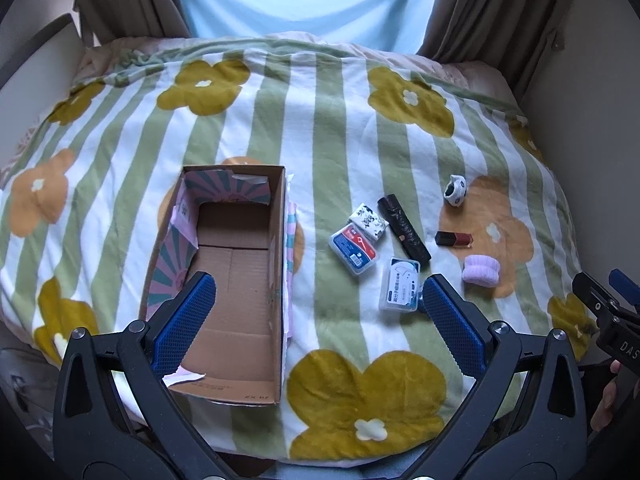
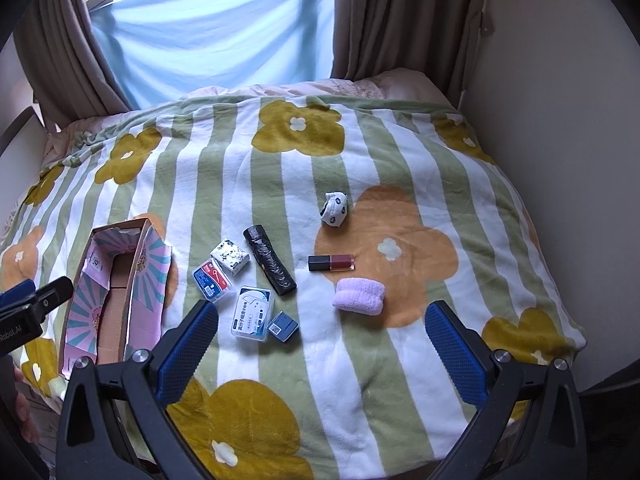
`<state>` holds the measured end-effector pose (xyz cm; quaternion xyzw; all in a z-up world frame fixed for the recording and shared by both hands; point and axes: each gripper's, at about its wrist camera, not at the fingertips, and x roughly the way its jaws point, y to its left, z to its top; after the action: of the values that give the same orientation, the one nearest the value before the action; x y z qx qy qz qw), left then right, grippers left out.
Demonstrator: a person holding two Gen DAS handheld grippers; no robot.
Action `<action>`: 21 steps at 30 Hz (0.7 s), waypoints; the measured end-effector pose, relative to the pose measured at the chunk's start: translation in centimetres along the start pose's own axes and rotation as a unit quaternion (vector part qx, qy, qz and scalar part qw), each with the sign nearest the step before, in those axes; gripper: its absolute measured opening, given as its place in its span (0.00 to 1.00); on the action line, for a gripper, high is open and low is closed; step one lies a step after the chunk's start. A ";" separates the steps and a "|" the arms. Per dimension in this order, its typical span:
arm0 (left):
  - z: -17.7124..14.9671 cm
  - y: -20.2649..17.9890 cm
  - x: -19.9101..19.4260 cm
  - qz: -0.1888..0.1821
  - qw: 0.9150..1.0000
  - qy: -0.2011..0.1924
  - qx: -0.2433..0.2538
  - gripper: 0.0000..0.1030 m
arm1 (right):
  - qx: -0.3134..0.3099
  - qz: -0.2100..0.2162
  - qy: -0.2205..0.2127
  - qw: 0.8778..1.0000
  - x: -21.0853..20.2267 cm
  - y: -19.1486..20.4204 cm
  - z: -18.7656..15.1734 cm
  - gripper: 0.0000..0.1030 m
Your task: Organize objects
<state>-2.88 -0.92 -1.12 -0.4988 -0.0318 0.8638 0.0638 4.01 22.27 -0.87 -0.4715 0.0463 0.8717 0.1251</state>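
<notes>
An open cardboard box (image 1: 236,280) lies empty on the striped flower blanket, also in the right wrist view (image 2: 116,300). To its right lie a red-blue floss case (image 1: 354,250), a white floss case (image 1: 400,284), a patterned tissue pack (image 1: 368,220), a black roll (image 1: 404,228), a lipstick (image 1: 454,239), a lilac sock roll (image 1: 480,270) and a black-white sock ball (image 1: 456,190). A small blue box (image 2: 282,326) shows in the right wrist view. My left gripper (image 1: 318,304) is open above the box's near end. My right gripper (image 2: 320,336) is open, near the sock roll (image 2: 359,295).
The blanket (image 1: 320,120) covers a bed between a white wall (image 2: 560,120) on the right and a dark bed frame (image 1: 36,36) on the left. Brown curtains (image 2: 400,20) and a blue sheet (image 2: 224,32) hang behind.
</notes>
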 end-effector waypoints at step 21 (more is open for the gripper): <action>2.6 -7.5 14.1 -0.008 0.993 0.114 -0.002 0.99 | 0.034 -0.006 0.122 0.992 14.3 -5.7 2.2 1.00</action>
<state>-11.53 8.57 -11.05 -0.5941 -0.0304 0.8005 0.0732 -3.79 30.70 -11.31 -0.5697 0.0880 0.8051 0.1397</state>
